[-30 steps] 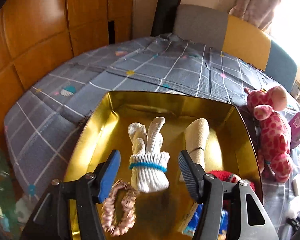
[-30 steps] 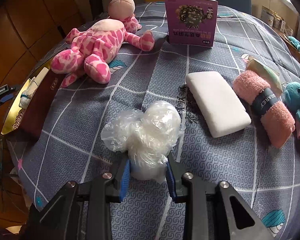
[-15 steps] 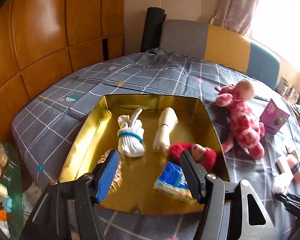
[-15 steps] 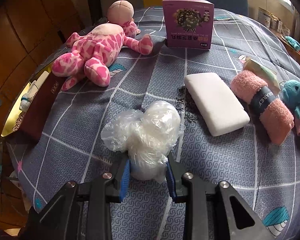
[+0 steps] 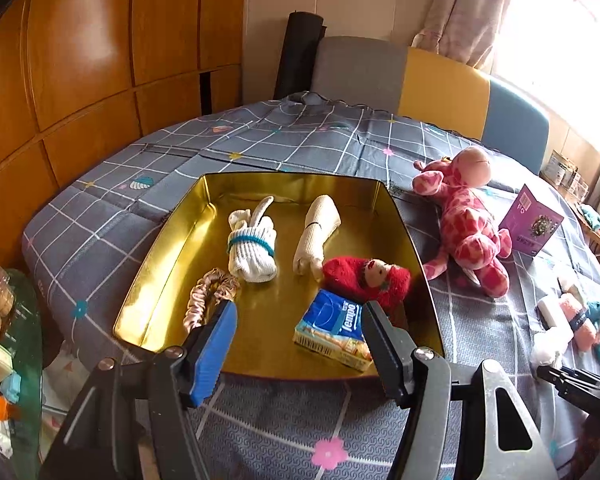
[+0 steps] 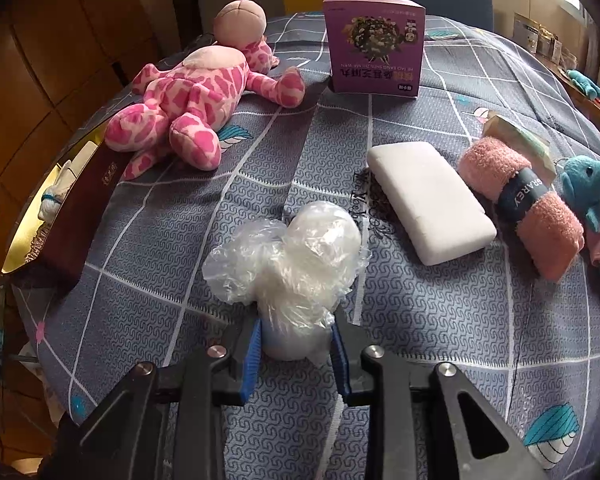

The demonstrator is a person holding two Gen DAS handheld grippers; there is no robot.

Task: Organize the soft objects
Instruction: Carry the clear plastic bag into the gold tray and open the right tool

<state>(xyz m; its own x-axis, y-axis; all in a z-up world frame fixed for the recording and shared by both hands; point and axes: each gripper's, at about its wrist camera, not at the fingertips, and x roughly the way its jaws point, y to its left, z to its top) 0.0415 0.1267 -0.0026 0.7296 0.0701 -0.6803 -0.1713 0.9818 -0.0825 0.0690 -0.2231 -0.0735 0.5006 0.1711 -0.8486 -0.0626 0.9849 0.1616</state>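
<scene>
- Currently the plastic bag bundle point(image 6: 296, 256) sits on the tablecloth point(image 6: 180, 240), clamped at its base by the right gripper point(image 6: 296, 344).
- Left gripper point(image 5: 296, 344) is open and empty, near the gold tray point(image 5: 172, 240), whose contents include a sock roll point(image 5: 252, 248) and a tissue pack point(image 5: 332, 330).
- Risk: crinkly film could slip from the pads in transit; the grip catches only its lower end.
- Risk: the pink plush point(image 6: 188, 100) lies on the way to the tray; a low carry could snag it.
</scene>
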